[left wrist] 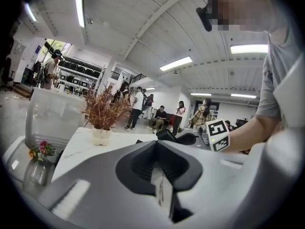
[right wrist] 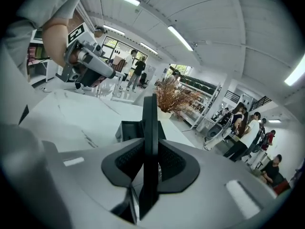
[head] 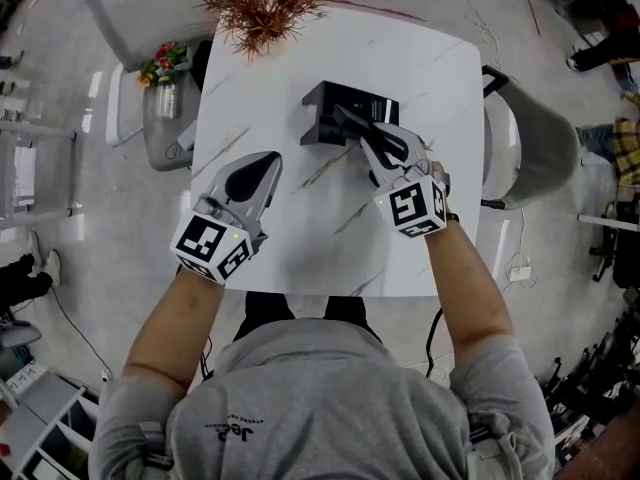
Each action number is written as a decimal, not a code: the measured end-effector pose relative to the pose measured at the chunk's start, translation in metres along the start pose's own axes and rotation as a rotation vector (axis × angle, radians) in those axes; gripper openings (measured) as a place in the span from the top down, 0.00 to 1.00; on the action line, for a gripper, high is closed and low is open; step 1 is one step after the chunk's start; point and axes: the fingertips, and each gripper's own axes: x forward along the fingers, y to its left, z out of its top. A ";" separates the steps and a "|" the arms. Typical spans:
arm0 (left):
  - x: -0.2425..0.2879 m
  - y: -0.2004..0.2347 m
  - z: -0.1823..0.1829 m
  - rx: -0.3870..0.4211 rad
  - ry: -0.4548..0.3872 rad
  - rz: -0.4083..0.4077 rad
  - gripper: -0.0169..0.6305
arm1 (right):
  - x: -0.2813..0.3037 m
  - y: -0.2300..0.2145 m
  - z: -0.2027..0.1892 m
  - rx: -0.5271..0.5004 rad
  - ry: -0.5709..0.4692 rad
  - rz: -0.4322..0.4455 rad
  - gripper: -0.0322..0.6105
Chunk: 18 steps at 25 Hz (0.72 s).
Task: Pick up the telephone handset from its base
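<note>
A black telephone base (head: 338, 105) stands on the white marble table (head: 440, 78), a little beyond its middle. My right gripper (head: 372, 146) is shut on the black handset (head: 350, 121) just over the base's near right side. In the right gripper view the handset (right wrist: 150, 128) stands on edge between the jaws, with the base (right wrist: 127, 130) behind it. My left gripper (head: 262, 171) hovers to the left of the base, jaws shut with nothing in them. In the left gripper view the right gripper (left wrist: 209, 136) and the handset (left wrist: 167, 135) show ahead.
A pot of dried reddish plant (head: 265, 6) stands at the table's far edge. A grey chair (head: 535, 153) sits right of the table. At the left, a small vase of flowers (head: 165, 78) rests on a low seat. People stand far off in the room.
</note>
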 end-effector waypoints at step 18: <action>-0.008 -0.042 0.137 0.096 -0.119 -0.059 0.89 | -0.122 -0.111 0.110 0.423 -0.279 -0.125 0.83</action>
